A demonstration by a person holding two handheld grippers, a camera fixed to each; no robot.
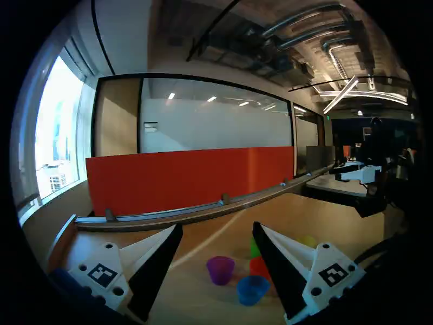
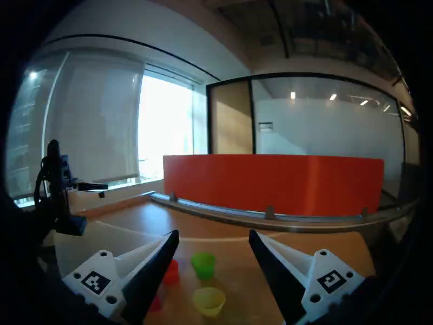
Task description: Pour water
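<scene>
Several small plastic cups stand on a wooden table. In the left gripper view a purple cup (image 1: 221, 269) and a blue cup (image 1: 252, 290) sit between my fingers, with a red cup (image 1: 259, 267), a green cup (image 1: 254, 248) and a yellow cup (image 1: 307, 240) behind. My left gripper (image 1: 216, 233) is open above them, holding nothing. In the right gripper view a green cup (image 2: 203, 265) and a yellow cup (image 2: 209, 301) stand ahead, and a red cup (image 2: 171, 271) is partly hidden by the left finger. My right gripper (image 2: 214, 238) is open and empty. The other gripper (image 1: 368, 176) shows far right.
An orange divider panel (image 1: 189, 176) with a metal rail (image 1: 216, 208) runs along the table's far edge. Bright windows (image 2: 165, 130) lie beyond. A dark gripper on a hand (image 2: 54, 200) is at the left in the right gripper view. Bare tabletop (image 2: 238, 271) surrounds the cups.
</scene>
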